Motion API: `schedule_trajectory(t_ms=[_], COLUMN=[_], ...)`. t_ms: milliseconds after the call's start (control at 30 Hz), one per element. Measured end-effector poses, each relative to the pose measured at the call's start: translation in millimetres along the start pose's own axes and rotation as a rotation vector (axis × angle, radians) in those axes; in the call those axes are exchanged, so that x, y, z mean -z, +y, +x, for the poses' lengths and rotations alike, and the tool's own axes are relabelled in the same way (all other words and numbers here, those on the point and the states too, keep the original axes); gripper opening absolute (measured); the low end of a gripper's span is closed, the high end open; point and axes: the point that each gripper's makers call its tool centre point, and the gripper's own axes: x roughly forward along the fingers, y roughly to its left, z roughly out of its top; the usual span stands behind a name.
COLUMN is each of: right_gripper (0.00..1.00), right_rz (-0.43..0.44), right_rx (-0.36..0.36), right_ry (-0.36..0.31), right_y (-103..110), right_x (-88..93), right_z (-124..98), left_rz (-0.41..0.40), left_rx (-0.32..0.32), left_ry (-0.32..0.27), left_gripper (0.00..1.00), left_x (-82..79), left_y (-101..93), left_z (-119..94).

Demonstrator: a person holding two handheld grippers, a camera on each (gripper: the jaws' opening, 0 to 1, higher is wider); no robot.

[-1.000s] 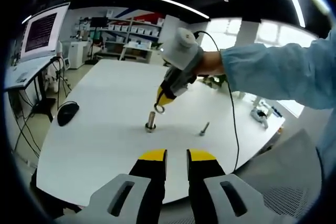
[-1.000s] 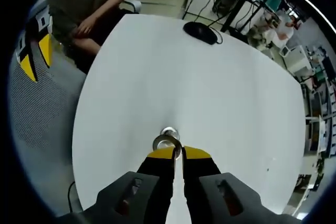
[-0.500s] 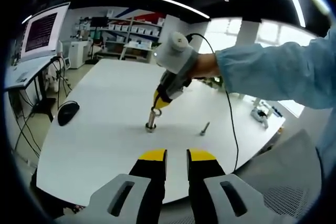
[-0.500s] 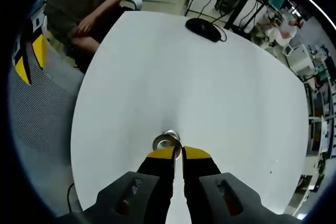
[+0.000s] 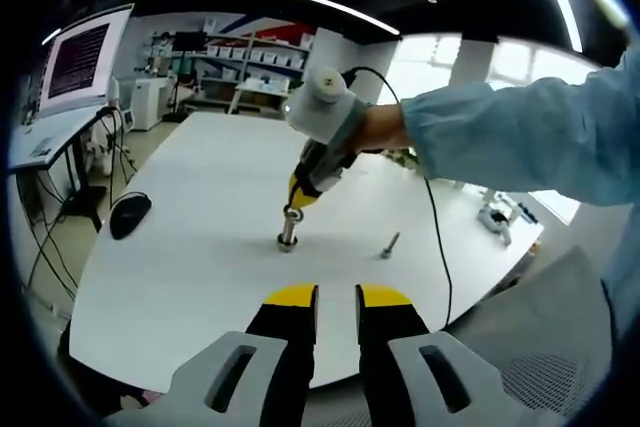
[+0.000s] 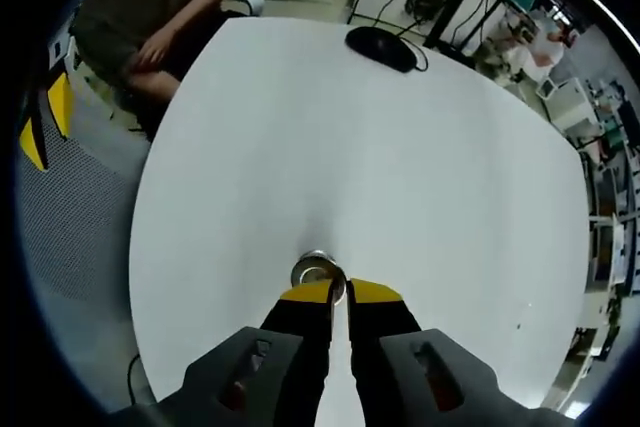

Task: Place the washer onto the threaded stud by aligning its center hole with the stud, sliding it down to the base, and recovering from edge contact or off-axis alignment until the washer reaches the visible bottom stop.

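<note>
1. We hold the right claw [image 5: 293, 209] at the centre of the left gripper view, tilted down from the upper right so its yellow tips come over the upright threaded metal stud [image 5: 287, 235] on the white round worktop [image 5: 200, 247]; the slant keeps the stud visible beneath it
2. In the right gripper view the right claw [image 6: 331, 292] is clenched on the small silver ring-shaped washer [image 6: 318, 272], pinching it by the near rim so the centre hole is free to take the stud
3. There the washer sits just above the jaw tips at lower centre, over the stud; we cannot tell whether the hole has caught the thread or only hovers above it
4. We judge the step in hand to be aligning and lowering; the washer has not yet reached the base
5. Our left claw [image 5: 336, 295] at the bottom centre of the left gripper view has its jaws close together with a narrow gap and nothing between them, parked well short of the stud, presumably as a watcher
6. A loose grey bolt [image 5: 389, 244] lies to the right of the stud, well apart, and a black computer mouse [image 5: 129, 215] rests near the left edge, both clear of the work
</note>
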Motion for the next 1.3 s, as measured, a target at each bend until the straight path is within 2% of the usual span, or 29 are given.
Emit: schedule_trajectory(t_ms=[933, 1300], right_gripper=[0.08, 0.08], right_rz=[0.021, 0.037], right_rx=[0.011, 0.023], right_ry=[-0.033, -0.038], right_y=[-4, -7], right_x=[-3.8, 2.7], right_z=[-5, -13], left_rz=[0.002, 0.004], left_rx=[0.002, 0.003], left_ry=[0.006, 0.005], left_gripper=[0.12, 0.12], left_x=[1.3, 0.9], left_y=[-0.9, -0.9], left_z=[0, 0])
